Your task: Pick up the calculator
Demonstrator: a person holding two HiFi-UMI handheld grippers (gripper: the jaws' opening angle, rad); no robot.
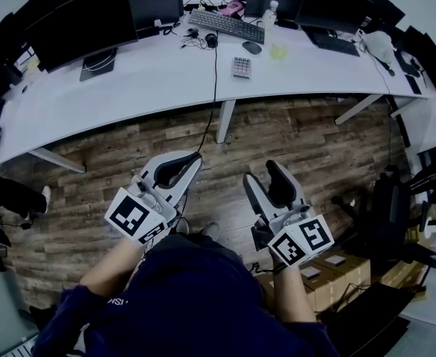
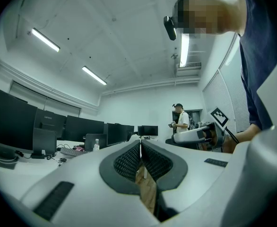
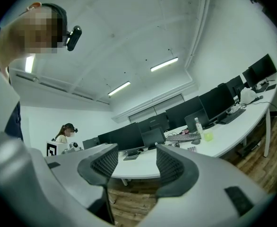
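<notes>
- Between the jaws of the right claw (image 3: 136, 157) there is only air: they stand spread wide and pinch nothing (the gap frames the worktop's near edge and floor planks).
- Left claw (image 2: 140, 142): pressed together, its ribbed pads meeting at the tips with nothing caught between them.
- From the head view, both claws hang level and side by side, close to the person's body. The left claw is at left and the right claw at right, above the wooden floor (image 1: 315, 147) and well short of the worktop.
- The calculator (image 1: 241, 67) lies flat on the white worktop (image 1: 151, 73), close to its near edge. It is far beyond both claws and touched by neither.
- Just past the calculator sits a dark mouse (image 1: 252, 47). A keyboard (image 1: 227, 25) lies farther back, and a small yellow-green thing (image 1: 278, 51) is to the right.
- A black cable (image 1: 215, 88) drops over the near edge just left of the calculator.
- Dark monitors (image 1: 80, 24) line the far side of the worktop.
</notes>
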